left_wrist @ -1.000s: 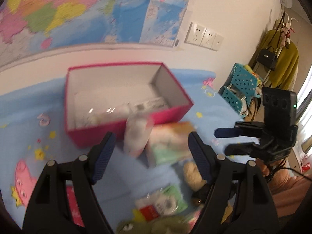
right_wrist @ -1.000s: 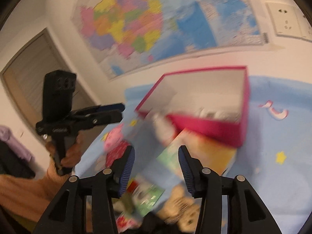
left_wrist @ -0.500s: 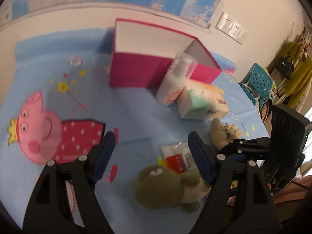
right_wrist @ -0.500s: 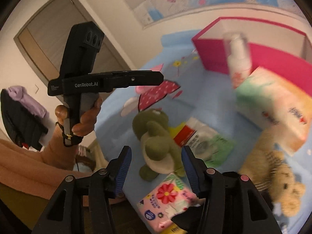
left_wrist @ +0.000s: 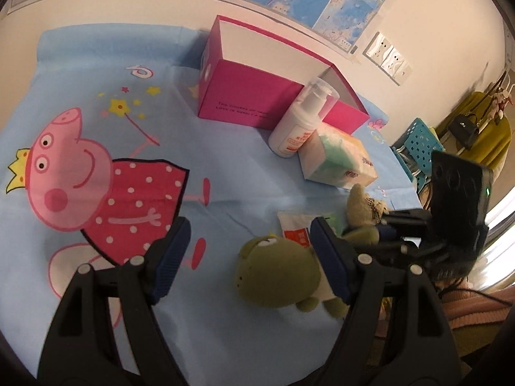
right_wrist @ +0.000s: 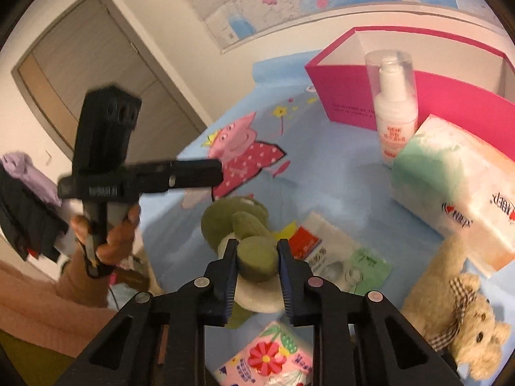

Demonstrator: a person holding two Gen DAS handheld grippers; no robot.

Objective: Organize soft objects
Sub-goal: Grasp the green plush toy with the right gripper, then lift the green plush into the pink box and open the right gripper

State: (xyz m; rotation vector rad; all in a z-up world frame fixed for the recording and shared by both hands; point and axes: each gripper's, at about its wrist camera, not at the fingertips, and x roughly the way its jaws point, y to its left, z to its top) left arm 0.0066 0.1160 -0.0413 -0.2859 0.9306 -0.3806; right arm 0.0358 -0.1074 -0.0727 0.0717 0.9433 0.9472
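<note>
The right gripper (right_wrist: pixel 256 259) has just been closing and now pinches a limb of the olive-green plush frog (right_wrist: pixel 238 222), which lies well in front of the open pink cardboard box (right_wrist: pixel 418 96). It looks light and squashy, so a grip nearer the body should hold better. The left gripper (left_wrist: pixel 248 257) hangs wide open over the smooth blue cartoon-print cloth (left_wrist: pixel 96 80), holding nothing.
</note>
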